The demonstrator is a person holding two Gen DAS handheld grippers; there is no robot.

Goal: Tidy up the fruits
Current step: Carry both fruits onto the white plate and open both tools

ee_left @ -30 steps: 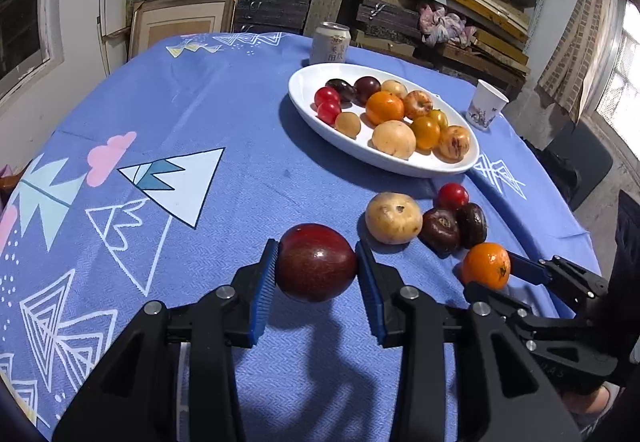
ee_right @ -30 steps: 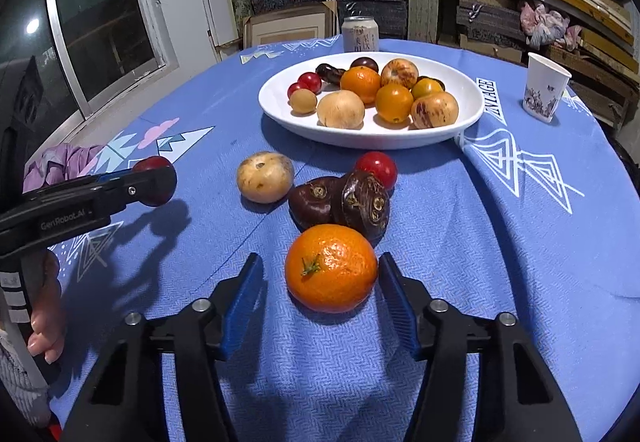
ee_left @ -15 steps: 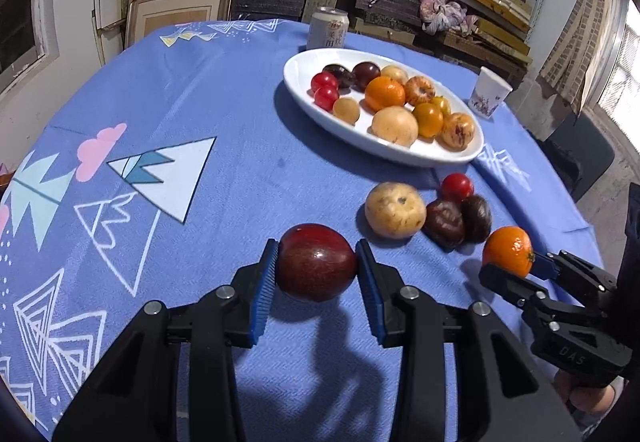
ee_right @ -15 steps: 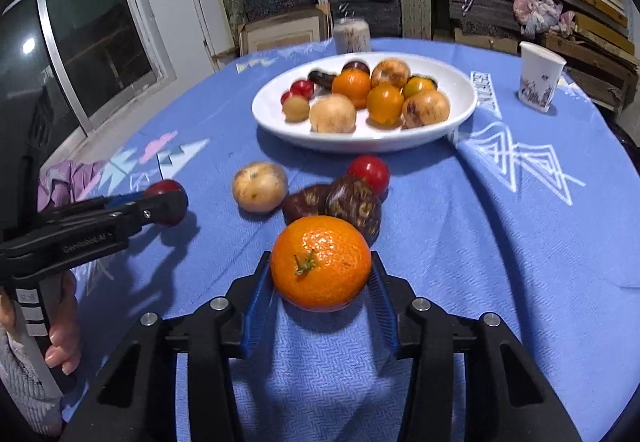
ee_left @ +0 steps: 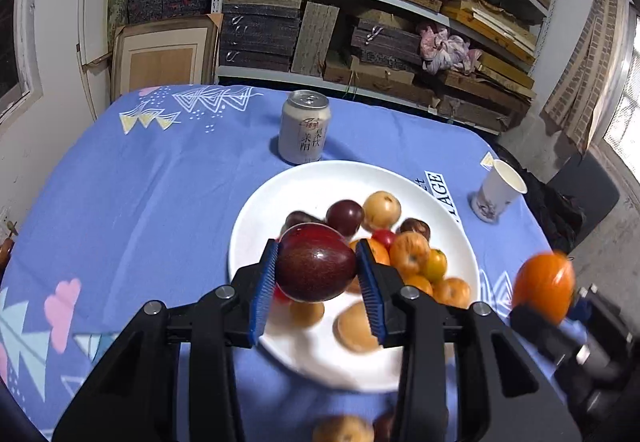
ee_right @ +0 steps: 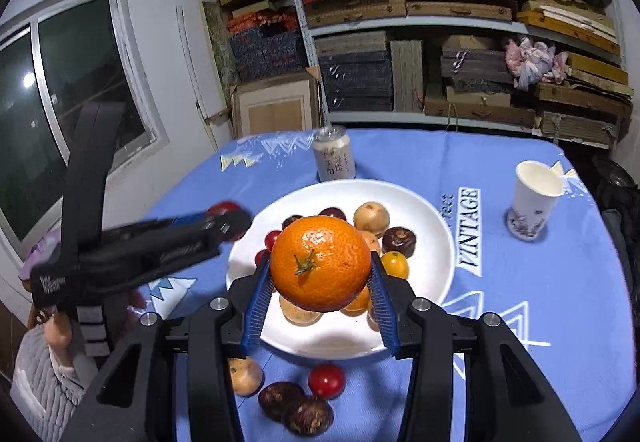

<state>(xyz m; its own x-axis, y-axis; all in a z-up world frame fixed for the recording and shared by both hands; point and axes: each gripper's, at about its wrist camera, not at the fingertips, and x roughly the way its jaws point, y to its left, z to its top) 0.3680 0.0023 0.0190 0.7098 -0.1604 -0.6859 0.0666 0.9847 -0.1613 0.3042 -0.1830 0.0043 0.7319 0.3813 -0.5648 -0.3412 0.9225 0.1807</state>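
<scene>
My left gripper (ee_left: pixel 317 268) is shut on a dark red plum (ee_left: pixel 316 262), held in the air above the near left part of the white plate (ee_left: pixel 256 214), which holds several fruits. My right gripper (ee_right: pixel 320 274) is shut on an orange (ee_right: pixel 320 262), raised above the plate (ee_right: pixel 434 238) near its front. In the left wrist view the orange (ee_left: pixel 544 288) appears at the right, blurred. In the right wrist view the left gripper (ee_right: pixel 228 218) reaches in from the left with the plum (ee_right: pixel 224 210). On the cloth in front of the plate lie a tan fruit (ee_right: pixel 246 376), a red fruit (ee_right: pixel 326 380) and two dark brown fruits (ee_right: pixel 296 408).
A drink can (ee_left: pixel 305 132) stands behind the plate and a paper cup (ee_left: pixel 498 196) at the right on the blue tablecloth (ee_left: pixel 140 182). Shelves with stacked boxes (ee_right: pixel 400 22) line the wall behind. A person's hand and grey sleeve (ee_right: pixel 48 354) hold the left gripper.
Both grippers rose and moved forward from the cloth to above the plate, each carrying its fruit. The right gripper closed on the orange and lifted it off the cloth.
</scene>
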